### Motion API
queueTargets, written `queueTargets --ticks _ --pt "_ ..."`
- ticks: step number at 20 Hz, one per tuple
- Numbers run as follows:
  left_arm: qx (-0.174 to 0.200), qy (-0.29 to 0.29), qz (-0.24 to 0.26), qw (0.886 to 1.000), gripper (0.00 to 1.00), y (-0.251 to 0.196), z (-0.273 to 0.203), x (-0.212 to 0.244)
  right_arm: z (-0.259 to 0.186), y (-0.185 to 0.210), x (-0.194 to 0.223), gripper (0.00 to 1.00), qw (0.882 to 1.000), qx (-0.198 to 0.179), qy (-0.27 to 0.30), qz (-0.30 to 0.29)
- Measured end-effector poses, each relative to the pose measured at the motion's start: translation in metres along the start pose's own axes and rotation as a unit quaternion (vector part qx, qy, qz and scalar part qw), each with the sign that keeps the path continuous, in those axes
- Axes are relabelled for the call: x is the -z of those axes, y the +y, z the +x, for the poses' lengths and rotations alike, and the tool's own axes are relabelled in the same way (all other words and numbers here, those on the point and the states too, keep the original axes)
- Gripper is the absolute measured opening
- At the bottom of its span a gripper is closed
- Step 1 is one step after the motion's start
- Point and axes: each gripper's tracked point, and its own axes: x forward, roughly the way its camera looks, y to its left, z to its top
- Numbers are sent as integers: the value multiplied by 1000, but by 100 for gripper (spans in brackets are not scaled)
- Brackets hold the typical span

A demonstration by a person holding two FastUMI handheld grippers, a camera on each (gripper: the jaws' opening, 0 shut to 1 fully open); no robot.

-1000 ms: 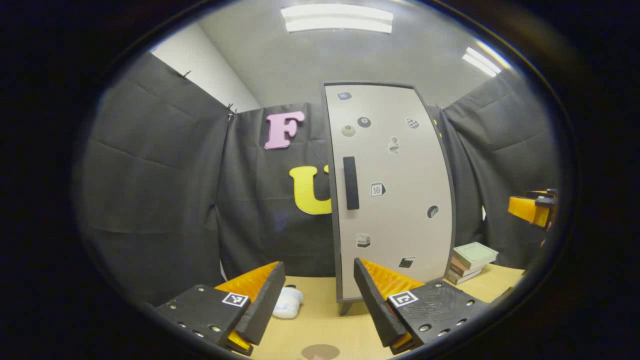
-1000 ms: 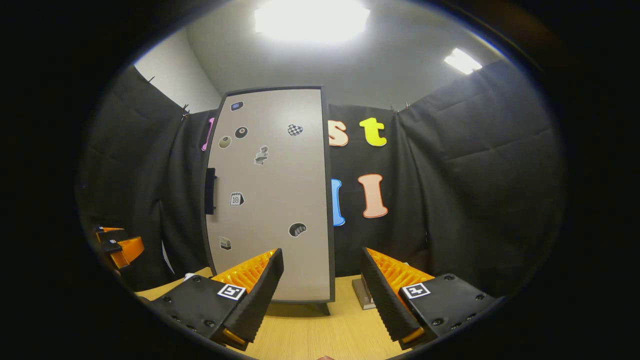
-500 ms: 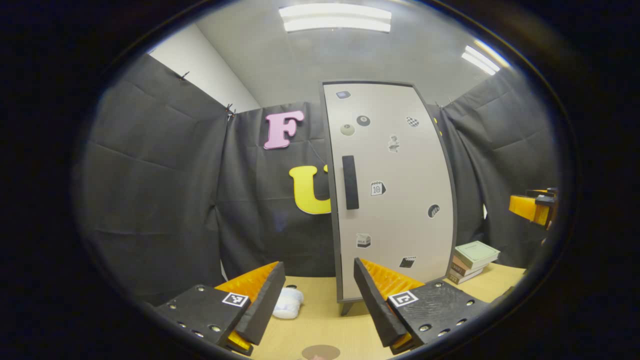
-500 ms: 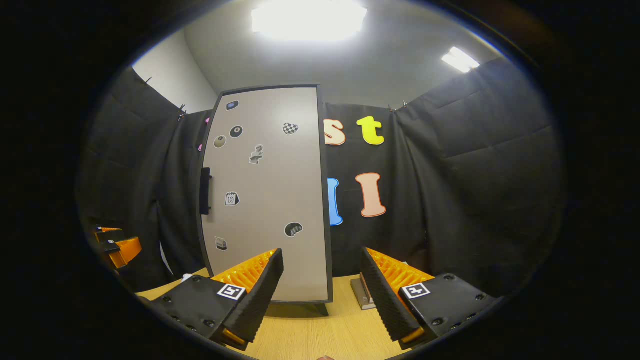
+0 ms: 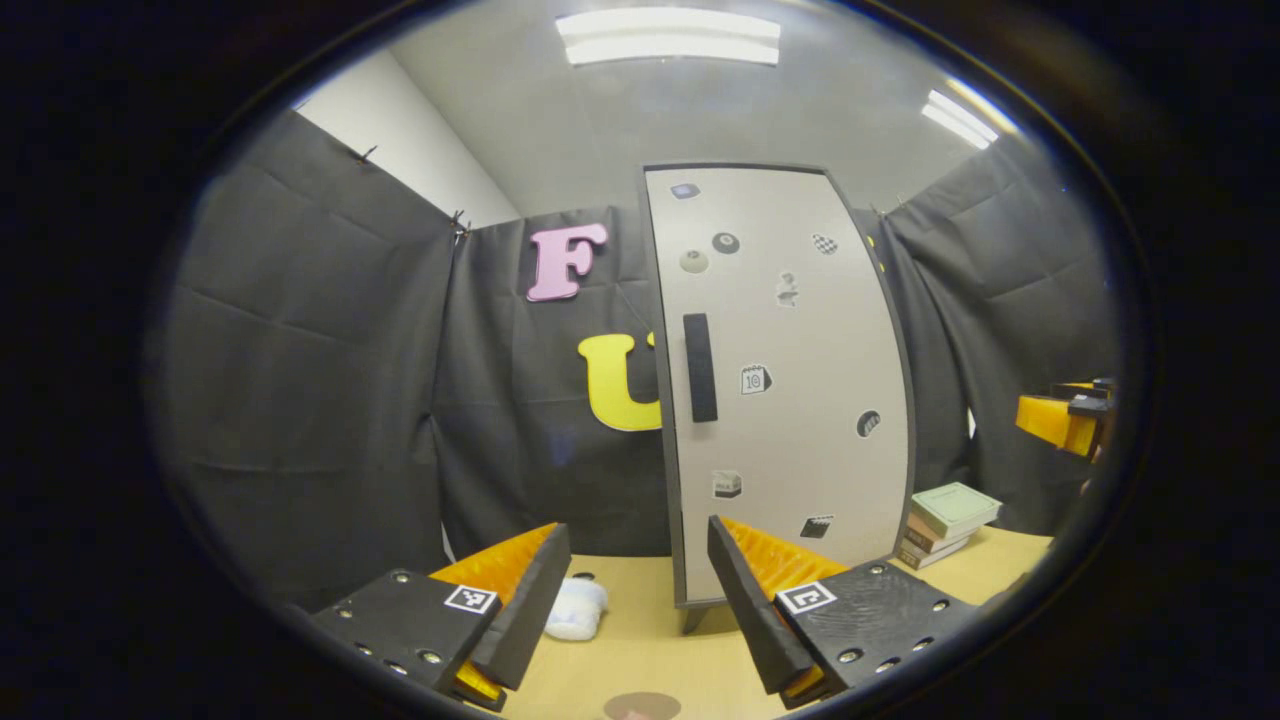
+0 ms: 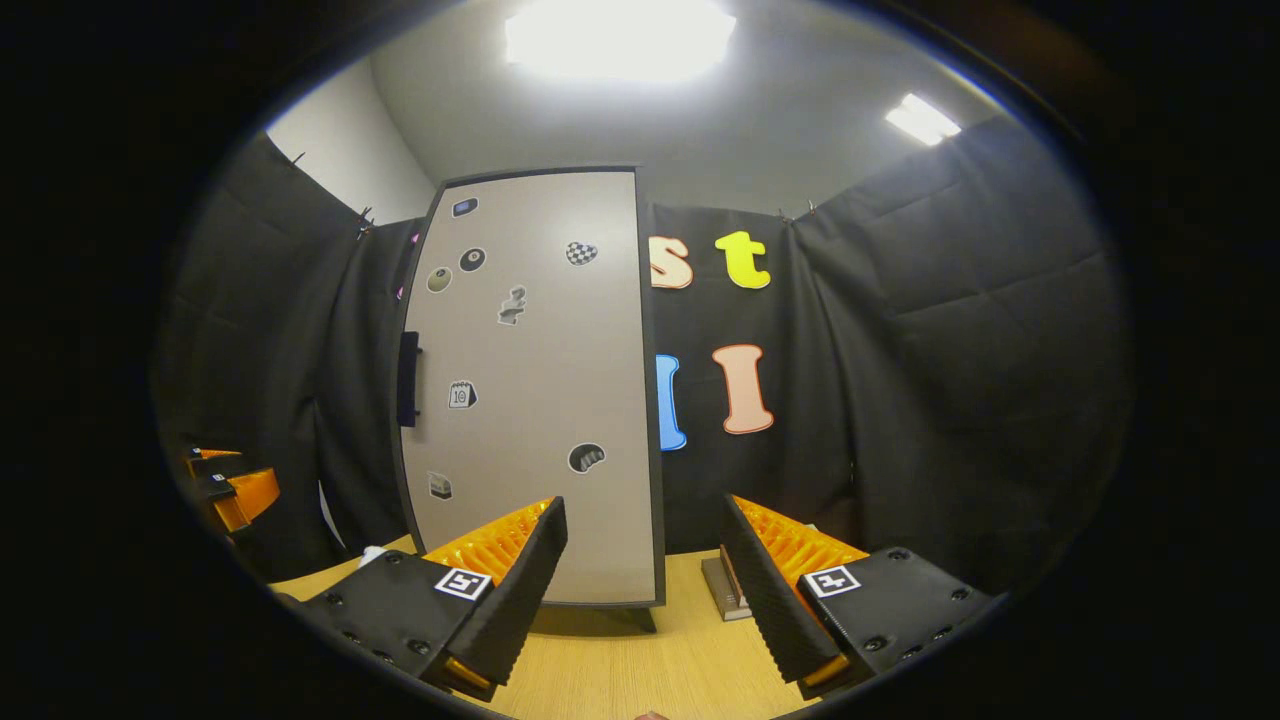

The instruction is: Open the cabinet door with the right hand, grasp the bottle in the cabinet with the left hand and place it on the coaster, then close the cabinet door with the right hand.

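1. On the wooden table (image 5: 640,640) stands a tall pale cabinet (image 5: 790,400) with its door shut, so the bottle inside cannot be seen.
2. Left of the cabinet door's middle, near its left edge, a dark upright handle (image 5: 700,367) is fixed; small stickers dot the door around it.
3. Before the cabinet, in the left gripper view, the left gripper (image 5: 640,605) hangs with its fingers spread wide, holding nothing.
4. Just in front of the cabinet's foot, at the lower edge of that view, lies a round brown coaster (image 5: 641,706), bare on top.
5. Left of the cabinet's base rests a small white bundle (image 5: 577,607); right of the base sits a stack of books (image 5: 945,522).
6. Facing the cabinet in the right gripper view, the right gripper (image 6: 645,590) also has its fingers spread wide and empty, well short of the handle.
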Motion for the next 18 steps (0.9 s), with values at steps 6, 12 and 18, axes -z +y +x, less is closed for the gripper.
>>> queueTargets --ticks 6,12,18 --pt "-12 0 -1 1000 86 11 -3 0 7 9 -7 98 1000 -10 -2 2" --pt "-38 -2 5 999 86 36 -10 -1 28 20 -16 98 1000 -21 -2 -2" --pt "-80 7 6 997 86 73 -23 4 53 42 -31 98 999 -43 -6 -2"
